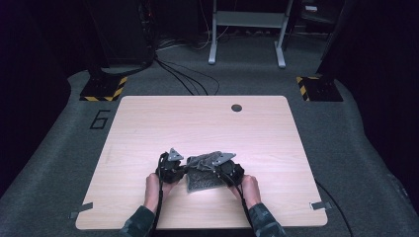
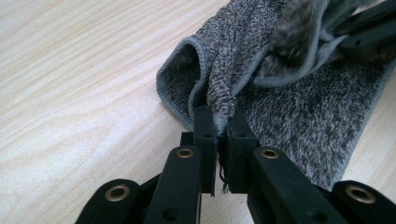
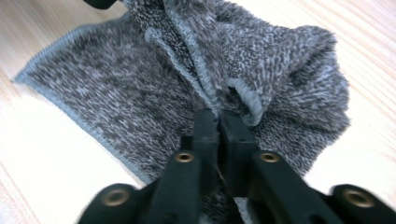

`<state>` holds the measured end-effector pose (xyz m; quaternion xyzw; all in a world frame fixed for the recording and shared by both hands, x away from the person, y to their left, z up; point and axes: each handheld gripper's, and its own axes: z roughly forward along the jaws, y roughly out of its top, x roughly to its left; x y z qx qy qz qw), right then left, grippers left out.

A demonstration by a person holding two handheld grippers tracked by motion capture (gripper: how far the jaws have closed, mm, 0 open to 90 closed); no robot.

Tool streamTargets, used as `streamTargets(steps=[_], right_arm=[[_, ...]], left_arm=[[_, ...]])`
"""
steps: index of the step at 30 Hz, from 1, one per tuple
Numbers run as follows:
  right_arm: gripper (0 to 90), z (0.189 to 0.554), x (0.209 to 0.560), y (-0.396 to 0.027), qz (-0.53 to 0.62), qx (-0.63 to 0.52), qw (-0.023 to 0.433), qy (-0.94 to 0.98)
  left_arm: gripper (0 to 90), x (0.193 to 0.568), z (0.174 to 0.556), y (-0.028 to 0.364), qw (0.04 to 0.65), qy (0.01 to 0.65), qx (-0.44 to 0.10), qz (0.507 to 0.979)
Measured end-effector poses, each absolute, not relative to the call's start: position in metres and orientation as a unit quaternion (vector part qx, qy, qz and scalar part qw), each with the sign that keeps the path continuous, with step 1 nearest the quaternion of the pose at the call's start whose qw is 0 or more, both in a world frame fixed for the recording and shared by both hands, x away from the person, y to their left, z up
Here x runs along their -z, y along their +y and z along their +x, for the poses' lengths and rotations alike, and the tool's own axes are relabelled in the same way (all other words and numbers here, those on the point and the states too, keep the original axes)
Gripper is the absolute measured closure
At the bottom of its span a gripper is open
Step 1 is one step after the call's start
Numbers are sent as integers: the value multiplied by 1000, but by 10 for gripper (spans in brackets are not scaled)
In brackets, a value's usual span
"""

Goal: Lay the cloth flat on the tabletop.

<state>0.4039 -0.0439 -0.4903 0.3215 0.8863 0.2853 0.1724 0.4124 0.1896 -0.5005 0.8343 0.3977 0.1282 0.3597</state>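
Fixed high above the near edge, looking forward and down over the whole table toward 12 o'clock, far off. Mounted on each gripper, looking along own black jaws from very near, low over the wood. Shared by all three: the grey towel, at 6 o'clock.

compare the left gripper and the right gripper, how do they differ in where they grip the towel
The left gripper pinches a raised fold beside the grey towel's rounded hem; the right gripper bites bunched cloth under a curled hem. In the high view, left works the towel's left side, right its right. Both are shut on it.
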Motion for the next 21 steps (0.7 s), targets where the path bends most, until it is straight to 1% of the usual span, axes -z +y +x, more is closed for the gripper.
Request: streamTargets(steps=[2, 7, 15, 17, 21], right_arm=[[875, 404, 488, -50, 333, -294, 174, 879], [875, 406, 480, -75, 372, -330, 151, 854], [875, 410, 467, -118, 425, -367, 143, 815], [875, 411, 465, -129, 447, -377, 134, 800], [869, 414, 467, -146, 471, -373, 137, 788]], left_arm=[[859, 500, 413, 192, 360, 400, -126, 834], [860, 494, 415, 198, 366, 411, -126, 826], [859, 488, 419, 208, 365, 423, -122, 820], [859, 488, 421, 211, 366, 430, -119, 816], [851, 488, 424, 214, 360, 431, -113, 820]])
